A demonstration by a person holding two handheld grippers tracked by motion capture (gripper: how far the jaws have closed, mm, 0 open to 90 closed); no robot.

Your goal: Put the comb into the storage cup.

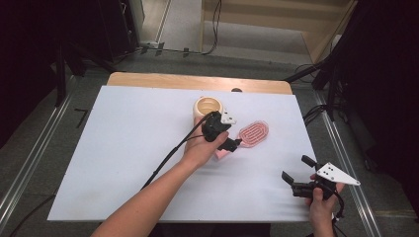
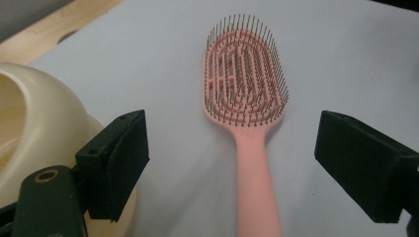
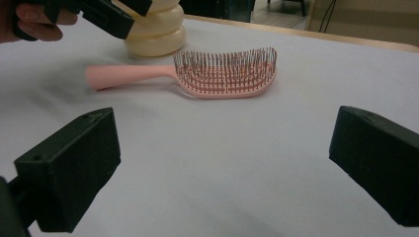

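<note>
No readable text, label, brand, number or sign anywhere: none on the pink hairbrush (image 2: 245, 94), none on the cream cup (image 1: 207, 106) beside it, none on the table (image 1: 123, 148).

You have one pink hairbrush (image 1: 253, 133) lying bristles up on the tabletop (image 1: 123, 148), and one cream ribbed holder (image 1: 206, 107) standing beside it. You hold two grippers, the left gripper (image 1: 232, 144) and the right gripper (image 1: 295, 170).
</note>
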